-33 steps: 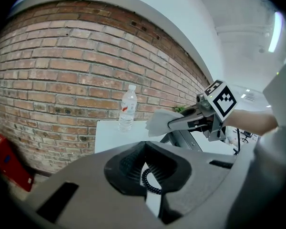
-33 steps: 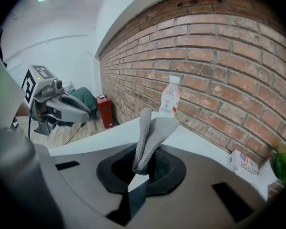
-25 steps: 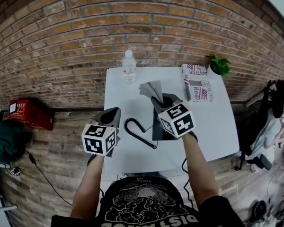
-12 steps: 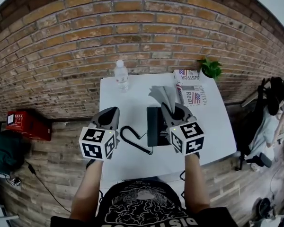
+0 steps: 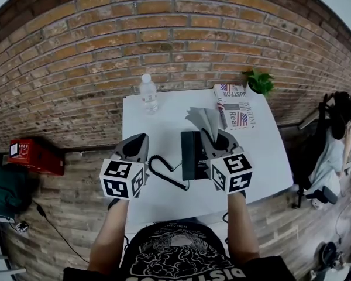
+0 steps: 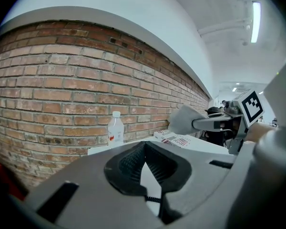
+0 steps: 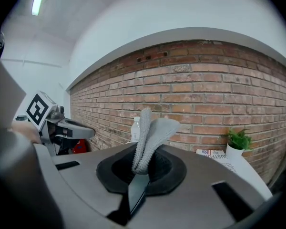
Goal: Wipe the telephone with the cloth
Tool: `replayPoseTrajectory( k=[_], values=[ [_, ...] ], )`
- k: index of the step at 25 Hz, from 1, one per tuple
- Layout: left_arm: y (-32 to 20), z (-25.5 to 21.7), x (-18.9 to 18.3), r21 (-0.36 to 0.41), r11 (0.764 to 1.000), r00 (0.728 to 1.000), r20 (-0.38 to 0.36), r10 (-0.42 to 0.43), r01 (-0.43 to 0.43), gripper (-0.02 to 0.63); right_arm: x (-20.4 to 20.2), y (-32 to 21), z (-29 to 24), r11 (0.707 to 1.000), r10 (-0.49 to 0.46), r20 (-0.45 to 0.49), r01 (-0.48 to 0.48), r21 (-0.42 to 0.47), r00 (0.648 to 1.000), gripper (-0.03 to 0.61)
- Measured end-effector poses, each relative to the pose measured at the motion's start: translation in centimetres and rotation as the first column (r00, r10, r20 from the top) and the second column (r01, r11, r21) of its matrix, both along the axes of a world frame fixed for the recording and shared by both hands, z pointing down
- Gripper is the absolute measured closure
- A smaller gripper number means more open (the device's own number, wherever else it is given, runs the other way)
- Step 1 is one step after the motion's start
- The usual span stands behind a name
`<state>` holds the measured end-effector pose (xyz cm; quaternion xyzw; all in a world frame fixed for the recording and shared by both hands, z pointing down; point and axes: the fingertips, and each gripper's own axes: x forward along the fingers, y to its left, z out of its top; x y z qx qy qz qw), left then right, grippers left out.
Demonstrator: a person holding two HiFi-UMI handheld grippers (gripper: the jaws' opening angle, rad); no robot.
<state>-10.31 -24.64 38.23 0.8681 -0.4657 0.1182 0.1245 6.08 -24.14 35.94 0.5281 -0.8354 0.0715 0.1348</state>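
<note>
fingers (image 7: 116, 174) of the right gripper (image 7: 140, 168) are pressed onto the grey cloth (image 7: 155, 128). its lower edge is pinched between the dark pads and the rest stands up in a loose fold toward 12 o'clock. in the head view the right gripper (image 5: 209, 136) is held over the white table (image 5: 263, 151), and the cloth (image 5: 202, 119) sticks out of its tips toward 11 o'clock.

the black telephone (image 5: 193, 155) lies flat on the table just at 9 o'clock of that gripper's fingers, between the two grippers. the cloth sits past the telephone's far right corner, at about 1 o'clock from its middle. the coiled cord (image 5: 164, 171) trails from the telephone toward 8 o'clock.

the left gripper (image 5: 138, 141) hovers at the table's near left edge, at 9 o'clock of the telephone. its jaws meet at the tips and hold nothing, and a bit of the cord (image 6: 152, 200) shows beneath them.

a water bottle (image 5: 147, 93) stands at the table's far edge, by the brick wall (image 5: 76, 69).
</note>
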Motion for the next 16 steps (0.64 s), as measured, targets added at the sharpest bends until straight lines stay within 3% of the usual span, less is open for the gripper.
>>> replayPoseTrajectory(
  k=[16],
  values=[
    [0.2,0.46,0.08,-0.01,1.0,1.0,-0.009,0.01,-0.01,0.607,-0.08,0.15,-0.06,1.0,0.005,0.003,-0.005,0.0,1.0,0.566]
  ],
)
